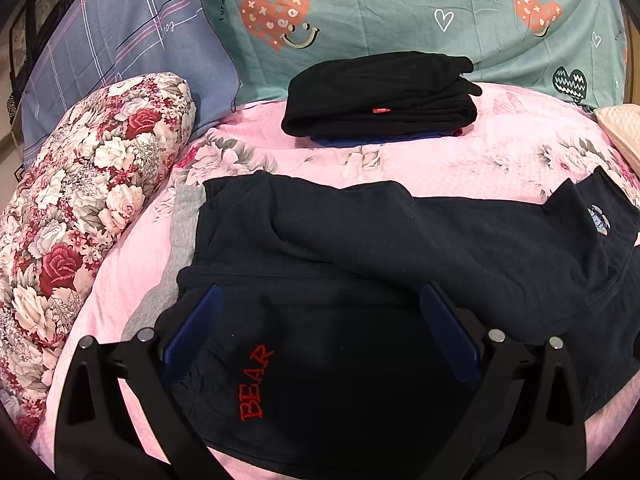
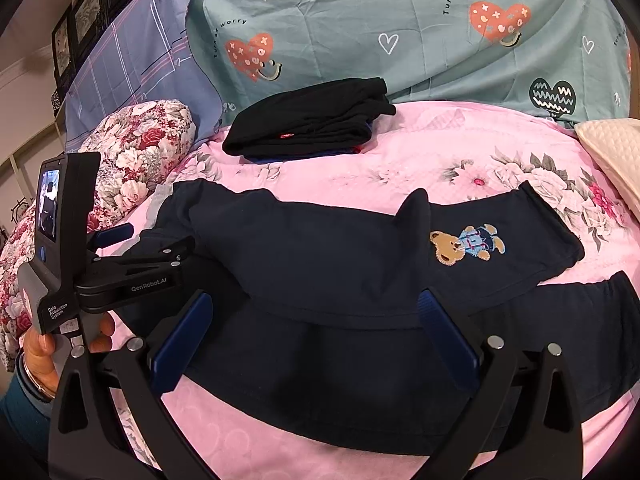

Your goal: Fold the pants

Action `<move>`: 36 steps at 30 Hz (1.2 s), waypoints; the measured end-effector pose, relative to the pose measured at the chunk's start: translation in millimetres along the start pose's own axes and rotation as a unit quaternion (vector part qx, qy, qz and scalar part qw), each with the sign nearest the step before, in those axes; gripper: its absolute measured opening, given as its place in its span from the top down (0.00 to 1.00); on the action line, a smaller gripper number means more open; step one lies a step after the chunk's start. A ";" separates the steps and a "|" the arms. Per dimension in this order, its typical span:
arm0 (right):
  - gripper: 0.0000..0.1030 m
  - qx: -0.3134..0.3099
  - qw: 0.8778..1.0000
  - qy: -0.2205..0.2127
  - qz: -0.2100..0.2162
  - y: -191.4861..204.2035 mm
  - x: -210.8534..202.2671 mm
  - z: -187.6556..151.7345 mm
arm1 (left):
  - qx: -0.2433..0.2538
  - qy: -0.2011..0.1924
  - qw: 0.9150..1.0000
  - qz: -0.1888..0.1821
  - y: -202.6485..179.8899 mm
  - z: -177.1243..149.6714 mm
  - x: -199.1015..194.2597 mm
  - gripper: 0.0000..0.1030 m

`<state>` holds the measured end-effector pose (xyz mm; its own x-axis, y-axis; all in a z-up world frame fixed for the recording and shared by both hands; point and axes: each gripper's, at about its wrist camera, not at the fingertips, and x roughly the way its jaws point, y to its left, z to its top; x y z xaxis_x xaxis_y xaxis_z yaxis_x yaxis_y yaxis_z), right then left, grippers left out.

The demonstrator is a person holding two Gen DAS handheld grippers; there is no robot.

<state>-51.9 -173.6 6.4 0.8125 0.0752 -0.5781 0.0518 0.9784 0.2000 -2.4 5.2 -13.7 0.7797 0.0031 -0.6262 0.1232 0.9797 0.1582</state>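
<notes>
Both the left gripper [image 1: 320, 328] and right gripper [image 2: 316, 332] are hovering wide open, holding nothing — the rumpled pants [image 2: 320, 264] are risking a lopsided, single-layer pinch.

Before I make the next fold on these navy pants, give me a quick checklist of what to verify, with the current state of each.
1. Left gripper jaws open and empty: ok, both blue pads spread over the BEAR lettering.
2. Right gripper jaws open and empty: ok.
3. Navy pants lying flat: not ok, one leg is draped across the other with ridges and a raised peak.
4. Bear patch side up: ok.
5. Folded black stack clear of the pants: ok, pink sheet shows between them.
6. Waistband edges aligned: cannot tell.
</notes>
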 end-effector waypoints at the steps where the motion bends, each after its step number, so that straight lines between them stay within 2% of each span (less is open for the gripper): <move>1: 0.01 0.000 1.000 0.000 0.000 0.2 0.0 0.1 | 0.000 0.000 1.000 0.000 -0.1 0.1 0.1 0.02; 29: 0.01 -0.004 1.000 0.004 0.002 2.3 1.2 -1.8 | 0.001 0.002 1.000 0.001 0.4 0.2 0.7 0.02; 36: 0.01 -0.004 1.000 0.004 0.003 2.7 0.5 -1.8 | -0.008 0.017 1.000 -0.011 6.6 1.6 3.2 0.02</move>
<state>-52.4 -170.5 5.2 0.8076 0.0836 -0.5837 0.0414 0.9794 0.1975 1.9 11.3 -13.4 0.7552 -0.0110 -0.6554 0.1290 0.9828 0.1321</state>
